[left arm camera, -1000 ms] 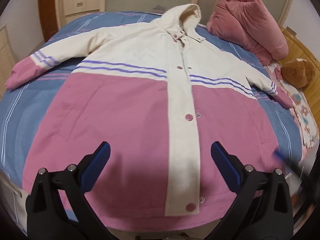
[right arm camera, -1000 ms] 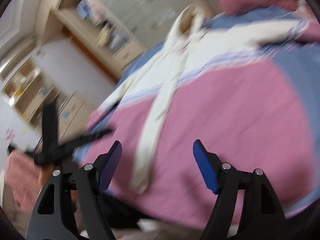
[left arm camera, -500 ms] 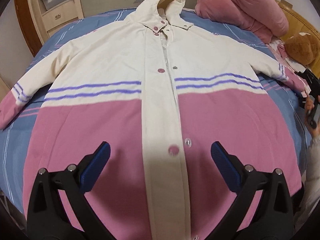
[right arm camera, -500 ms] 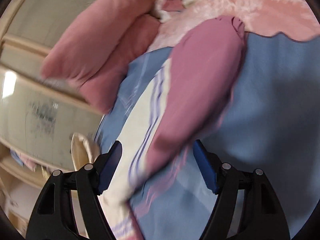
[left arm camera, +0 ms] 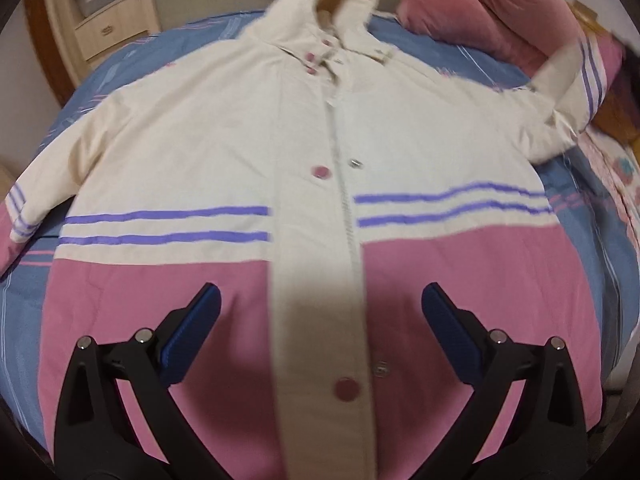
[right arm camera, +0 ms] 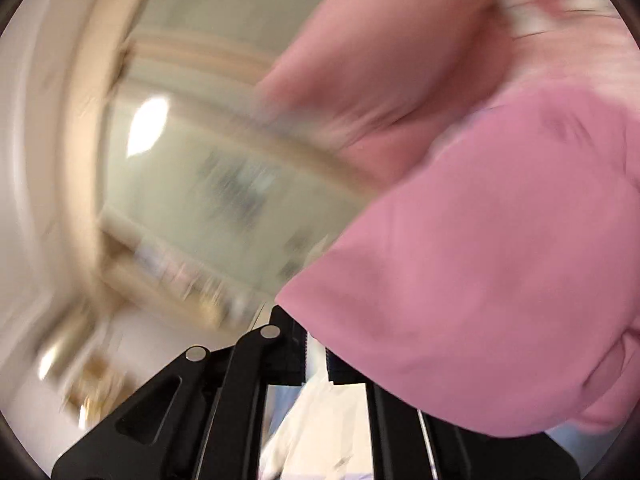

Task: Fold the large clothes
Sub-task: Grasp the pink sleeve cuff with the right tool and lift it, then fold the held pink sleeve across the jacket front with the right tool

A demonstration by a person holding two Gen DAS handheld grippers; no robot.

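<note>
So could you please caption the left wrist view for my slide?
Open left gripper hovers over cream-and-pink hooded coat on blue striped bedsheet.

The coat (left arm camera: 304,184) lies on the bed (left arm camera: 592,208), pillow (left arm camera: 488,12) behind.

One coat (left arm camera: 248,152), spread ahead of the open jaws of the left gripper (left arm camera: 320,320); one hood (left arm camera: 332,4) far beyond the jaws

Sleeves: two. One (left arm camera: 60,160) far left of the jaws, one (left arm camera: 576,80) raised at far right, its pink cuff (right arm camera: 500,260) clamped in the closed jaws of the right gripper (right arm camera: 316,352)

Purple stripe pairs on the body: two, one (left arm camera: 164,224) left of the placket, one (left arm camera: 448,208) right

Pink snap buttons counted: four, in line ahead between the jaws, nearest (left arm camera: 346,389)

Grippers: two

One bed (left arm camera: 24,320) under the coat. One pink quilt bundle (left arm camera: 480,12) beyond the jaws, right. One wooden cabinet (left arm camera: 108,28) beyond, left
</note>
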